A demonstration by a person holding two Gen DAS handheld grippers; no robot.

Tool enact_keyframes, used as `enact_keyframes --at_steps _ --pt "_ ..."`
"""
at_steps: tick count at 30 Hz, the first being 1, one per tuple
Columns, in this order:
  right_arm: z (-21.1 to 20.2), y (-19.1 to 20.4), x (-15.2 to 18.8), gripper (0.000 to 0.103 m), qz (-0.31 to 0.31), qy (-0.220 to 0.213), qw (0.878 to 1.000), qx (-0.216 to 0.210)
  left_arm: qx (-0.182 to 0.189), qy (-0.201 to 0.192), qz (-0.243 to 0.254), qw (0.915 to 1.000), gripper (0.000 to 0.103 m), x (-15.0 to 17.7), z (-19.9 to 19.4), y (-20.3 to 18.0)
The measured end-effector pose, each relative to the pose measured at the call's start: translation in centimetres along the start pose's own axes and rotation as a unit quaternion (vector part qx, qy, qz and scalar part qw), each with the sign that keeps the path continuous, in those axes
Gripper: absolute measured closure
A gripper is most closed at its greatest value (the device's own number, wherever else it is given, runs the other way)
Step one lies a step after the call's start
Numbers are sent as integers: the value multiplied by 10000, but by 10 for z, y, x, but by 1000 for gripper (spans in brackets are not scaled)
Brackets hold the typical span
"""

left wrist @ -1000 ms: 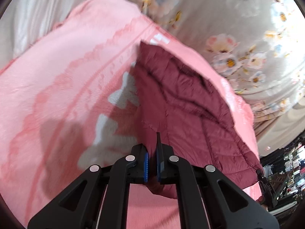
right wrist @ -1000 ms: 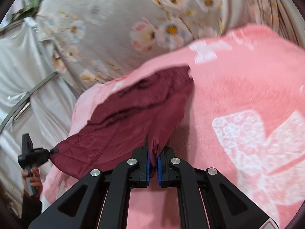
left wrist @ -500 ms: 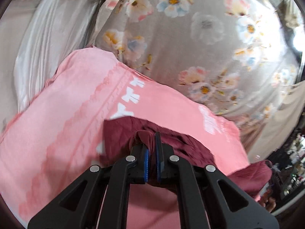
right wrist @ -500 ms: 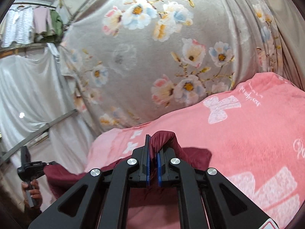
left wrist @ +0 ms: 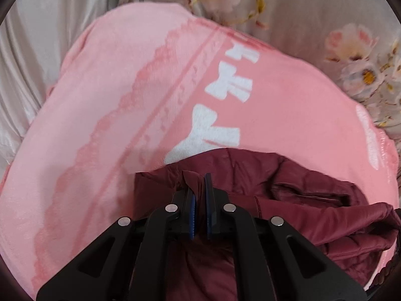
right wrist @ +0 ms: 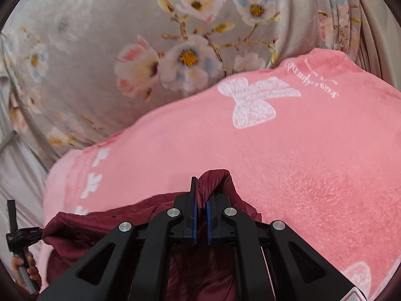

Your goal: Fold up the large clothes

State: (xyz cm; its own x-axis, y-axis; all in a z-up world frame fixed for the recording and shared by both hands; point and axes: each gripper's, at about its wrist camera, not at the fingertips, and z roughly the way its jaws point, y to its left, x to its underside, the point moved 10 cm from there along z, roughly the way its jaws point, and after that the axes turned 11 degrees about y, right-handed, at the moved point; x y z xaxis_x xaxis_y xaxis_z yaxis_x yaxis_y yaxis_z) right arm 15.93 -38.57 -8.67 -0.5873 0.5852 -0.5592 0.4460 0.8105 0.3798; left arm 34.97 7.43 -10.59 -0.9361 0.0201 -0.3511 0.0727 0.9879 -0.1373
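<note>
Left wrist view shows my left hand-held gripper [left wrist: 199,188] pinched on a fold of the maroon quilted jacket [left wrist: 313,200], its blue pads nearly together with cloth bunched between them. In the right wrist view my right hand-held gripper [right wrist: 201,190] is clamped the same way on another fold, a rounded hump of fabric poking out above the fingertips.

The jacket lies on the pink blanket [left wrist: 125,125], at the blanket's near edge, below its row of white bows [left wrist: 233,85]. Most of the blanket beyond the jacket is bare, up to the floral curtain [right wrist: 175,50] behind it.

My worry is the grip itself. Both hand-held grippers hold only a small, crumpled nip of slippery-looking shell, so I judge that a quick pull could let a fold slide out and drop the layer crooked. I cannot tell whether each pinch holds one layer or several; catching an extra layer would drag the underside along and spoil the fold. Beside my right grip the jacket bunches and ridges, and these could get pressed in as creases. Its nearest edge hangs close to the blanket's border and might slip off.
</note>
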Motion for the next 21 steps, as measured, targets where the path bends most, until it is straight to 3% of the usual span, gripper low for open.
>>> enact_keyframes --at_steps 7,11,15,16,18,20,21 --pt "51 -9 15 98 -61 360 9989 308 -145 64 75 9998 95 -2 45 1" --pt "62 -15 20 96 75 488 9986 200 -122 -73 125 9998 94 -4 50 -4" --pt "45 -18 14 88 292 400 9986 -202 319 -87 -20 9994 90 -8 44 -1" --pt "38 -18 12 85 337 332 9985 -284 431 -95 -52 9990 86 -9 38 1" --pt "8 -19 2 66 427 -36 9984 -379 603 -205 -93 9979 78 -10 17 8" --pt "-21 -13 -4 61 279 -360 9985 -317 594 -401 -74 9974 60 -12 -4 13" --pt "-30 -6 -4 61 148 -432 9985 -313 356 -665 -75 9971 42 -15 -21 19"
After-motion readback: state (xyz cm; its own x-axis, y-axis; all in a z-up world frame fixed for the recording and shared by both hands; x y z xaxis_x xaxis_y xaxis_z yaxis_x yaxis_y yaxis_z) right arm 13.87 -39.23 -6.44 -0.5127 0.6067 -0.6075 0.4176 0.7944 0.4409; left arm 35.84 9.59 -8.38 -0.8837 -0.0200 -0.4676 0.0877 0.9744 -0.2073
